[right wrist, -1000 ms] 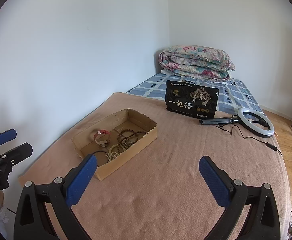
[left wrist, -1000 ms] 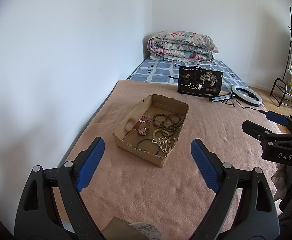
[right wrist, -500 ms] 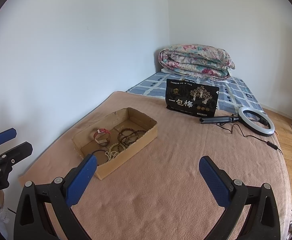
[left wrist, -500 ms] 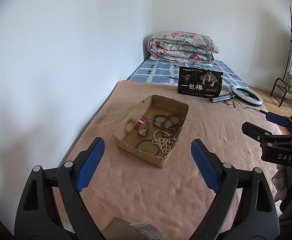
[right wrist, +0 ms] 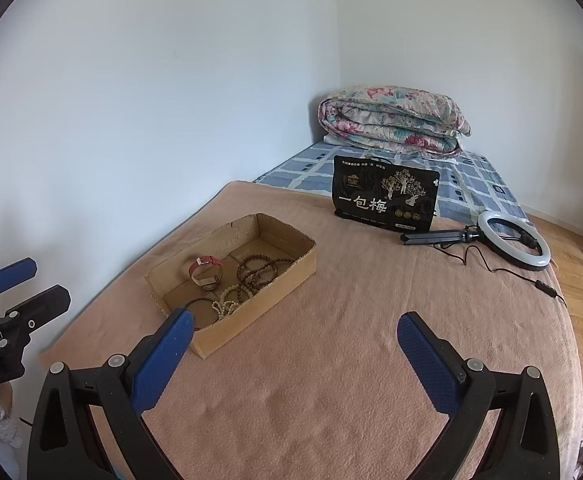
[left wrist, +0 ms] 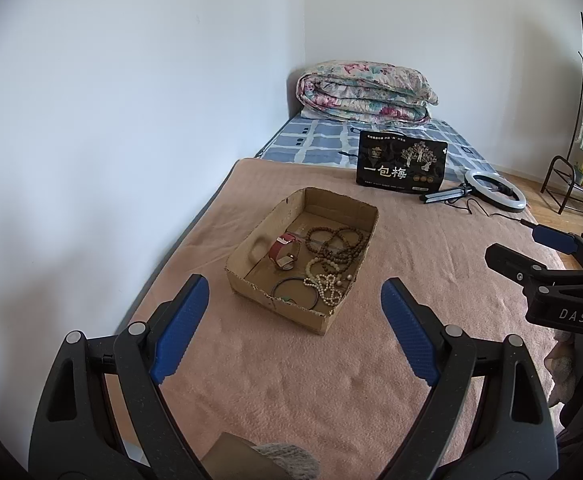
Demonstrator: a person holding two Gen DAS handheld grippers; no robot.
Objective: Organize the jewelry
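Note:
A shallow cardboard box rests on a pink blanket. Inside lie a red-strapped watch, dark brown bead strings, pale bead strings and a thin black ring. My left gripper hovers in front of the box, jaws wide, nothing between them. My right gripper hangs to the right of the box, also open and empty. Each gripper shows at the edge of the other's view.
A black printed bag stands behind the box. A ring light on a folded tripod lies at the bed's right edge. A folded floral quilt is at the far end. The wall runs along the left.

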